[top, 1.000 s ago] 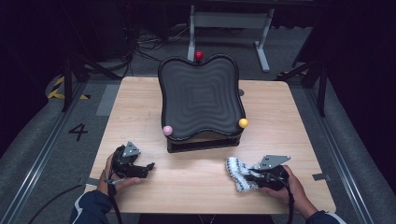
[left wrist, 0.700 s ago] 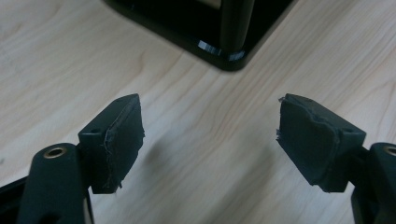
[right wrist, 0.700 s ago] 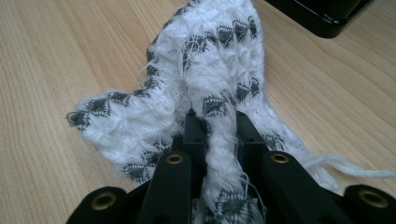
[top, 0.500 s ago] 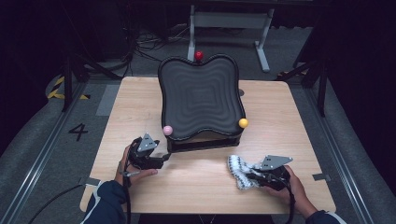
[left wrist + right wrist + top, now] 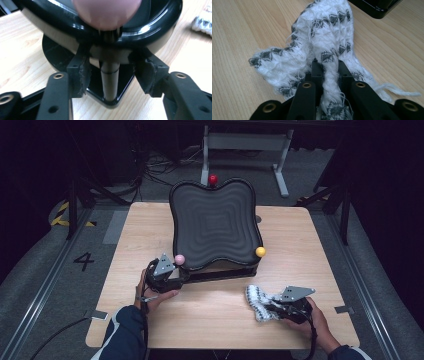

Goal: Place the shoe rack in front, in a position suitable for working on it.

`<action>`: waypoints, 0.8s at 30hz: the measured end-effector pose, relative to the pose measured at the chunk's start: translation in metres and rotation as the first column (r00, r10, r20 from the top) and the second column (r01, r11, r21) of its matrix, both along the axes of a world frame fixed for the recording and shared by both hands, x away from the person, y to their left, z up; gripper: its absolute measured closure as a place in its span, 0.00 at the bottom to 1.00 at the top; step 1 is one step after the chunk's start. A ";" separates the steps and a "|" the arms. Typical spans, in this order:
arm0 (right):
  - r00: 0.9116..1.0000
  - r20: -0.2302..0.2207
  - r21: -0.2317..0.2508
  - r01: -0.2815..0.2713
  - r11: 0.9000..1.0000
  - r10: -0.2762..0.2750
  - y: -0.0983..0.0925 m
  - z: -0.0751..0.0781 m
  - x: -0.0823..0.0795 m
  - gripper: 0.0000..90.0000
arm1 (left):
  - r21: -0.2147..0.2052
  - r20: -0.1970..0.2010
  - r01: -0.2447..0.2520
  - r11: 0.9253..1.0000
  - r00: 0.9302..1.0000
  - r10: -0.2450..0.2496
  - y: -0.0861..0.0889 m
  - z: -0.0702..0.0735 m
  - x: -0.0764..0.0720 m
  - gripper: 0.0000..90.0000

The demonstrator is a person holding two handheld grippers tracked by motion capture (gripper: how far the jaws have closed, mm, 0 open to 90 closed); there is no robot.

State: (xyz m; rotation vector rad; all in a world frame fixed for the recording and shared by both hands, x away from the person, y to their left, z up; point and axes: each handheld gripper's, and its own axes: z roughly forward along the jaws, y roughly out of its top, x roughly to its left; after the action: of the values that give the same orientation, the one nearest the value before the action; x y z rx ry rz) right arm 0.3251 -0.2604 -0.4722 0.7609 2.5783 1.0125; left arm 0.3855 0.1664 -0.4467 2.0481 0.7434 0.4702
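On the wooden table (image 5: pixel 210 310) sits a black wavy-edged tray (image 5: pixel 215 222) raised on a dark stand, with small balls at its corners: a pink ball (image 5: pixel 179 259) at the near left, a yellow ball (image 5: pixel 260 252) at the near right and a red ball (image 5: pixel 213 179) at the far edge. At the tray's near-left corner the left tool (image 5: pixel 176 272) is held level by the person's left hand (image 5: pixel 155 295); its jaws have just been closing, and in the left gripper view they stand either side of the thin post (image 5: pixel 110 80) under the pink ball (image 5: pixel 106 12), with gaps showing between the pads and the post, so they are not pressing on it. Near the front right of the table the right tool (image 5: pixel 267 306), held by the right hand (image 5: pixel 307 320), is pinched on a white and grey knitted cloth (image 5: pixel 257 301); the right gripper view shows a fold of that cloth (image 5: pixel 329 42) squeezed between the two jaws while the rest lies bunched on the wood, just short of the stand's corner (image 5: pixel 378 8)
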 end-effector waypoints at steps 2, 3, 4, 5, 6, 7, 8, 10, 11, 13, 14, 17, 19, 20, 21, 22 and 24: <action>1.000 -0.002 0.006 0.001 1.000 -0.001 0.000 0.000 0.000 0.89 | 0.001 0.003 0.018 1.000 1.000 -0.018 -0.002 0.000 -0.001 0.59; 1.000 -0.001 0.006 0.001 1.000 -0.001 -0.001 0.000 0.000 0.89 | -0.004 -0.002 0.022 1.000 1.000 -0.022 -0.002 0.000 -0.001 0.60; 1.000 -0.001 0.005 -0.001 1.000 0.001 -0.001 0.000 0.000 0.89 | -0.002 0.003 0.032 1.000 1.000 -0.032 -0.001 0.001 -0.001 0.60; 1.000 -0.001 0.005 -0.002 1.000 0.002 -0.001 0.000 0.000 0.89 | -0.002 0.003 0.032 1.000 1.000 -0.032 -0.001 0.001 -0.001 0.61; 1.000 -0.001 0.005 -0.002 1.000 0.002 -0.001 0.000 0.000 0.89 | -0.014 -0.001 0.036 0.999 0.999 -0.036 -0.002 0.000 -0.001 0.61; 1.000 0.004 0.002 -0.004 1.000 0.004 -0.001 0.000 0.000 0.89 | -0.004 -0.002 0.042 0.999 0.999 -0.042 -0.003 0.000 -0.002 0.62; 1.000 0.004 0.002 -0.004 1.000 0.004 -0.001 0.000 0.000 0.89 | -0.001 0.000 0.044 0.999 0.999 -0.044 -0.003 0.000 -0.002 0.62; 1.000 0.004 0.001 -0.005 1.000 0.005 -0.001 0.000 0.000 0.89 | -0.004 -0.001 0.044 0.999 0.999 -0.044 -0.004 0.000 -0.002 0.62; 1.000 0.005 0.002 -0.006 1.000 0.006 -0.001 0.000 0.000 0.89 | 0.002 -0.001 0.040 0.999 0.999 -0.040 -0.004 -0.001 -0.001 0.62; 1.000 0.002 0.006 -0.004 1.000 0.004 -0.001 -0.001 0.000 0.89 | 0.008 -0.012 0.040 0.999 0.999 -0.040 -0.005 -0.004 0.001 0.59; 1.000 0.004 0.005 -0.005 1.000 0.005 -0.001 -0.001 0.000 0.89 | 0.002 -0.014 0.037 0.999 0.999 -0.037 -0.006 -0.005 0.001 0.58; 1.000 0.009 0.000 -0.008 1.000 0.008 -0.001 0.000 0.000 0.89 | 0.011 -0.011 0.041 0.999 0.999 -0.041 -0.006 -0.007 0.001 0.63; 1.000 0.010 0.000 -0.008 1.000 0.008 -0.001 0.000 0.000 0.89 | 0.019 -0.022 0.045 0.999 0.999 -0.045 -0.005 -0.009 0.002 0.66; 1.000 0.010 0.000 -0.009 1.000 0.009 -0.001 0.000 0.000 0.89 | 0.033 -0.031 0.045 0.998 0.999 -0.044 -0.005 -0.012 0.003 0.67; 1.000 0.010 0.000 -0.009 1.000 0.009 -0.001 0.000 0.000 0.89 | 0.033 -0.031 0.045 0.998 0.999 -0.044 -0.005 -0.012 0.003 0.68; 1.000 0.010 0.000 -0.008 1.000 0.008 -0.001 -0.001 0.000 0.89 | 0.033 -0.027 0.042 0.999 0.999 -0.041 -0.005 -0.013 0.003 0.68; 1.000 0.015 -0.003 -0.007 1.000 0.007 0.000 -0.001 -0.001 0.89 | 0.020 -0.028 0.036 0.999 0.999 -0.035 -0.003 -0.012 0.002 0.75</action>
State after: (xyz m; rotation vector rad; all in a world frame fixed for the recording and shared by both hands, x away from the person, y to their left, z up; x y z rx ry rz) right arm 0.3245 -0.2606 -0.4728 0.7406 2.5707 1.0131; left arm 0.3877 0.1635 -0.4584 2.0875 0.7205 0.4318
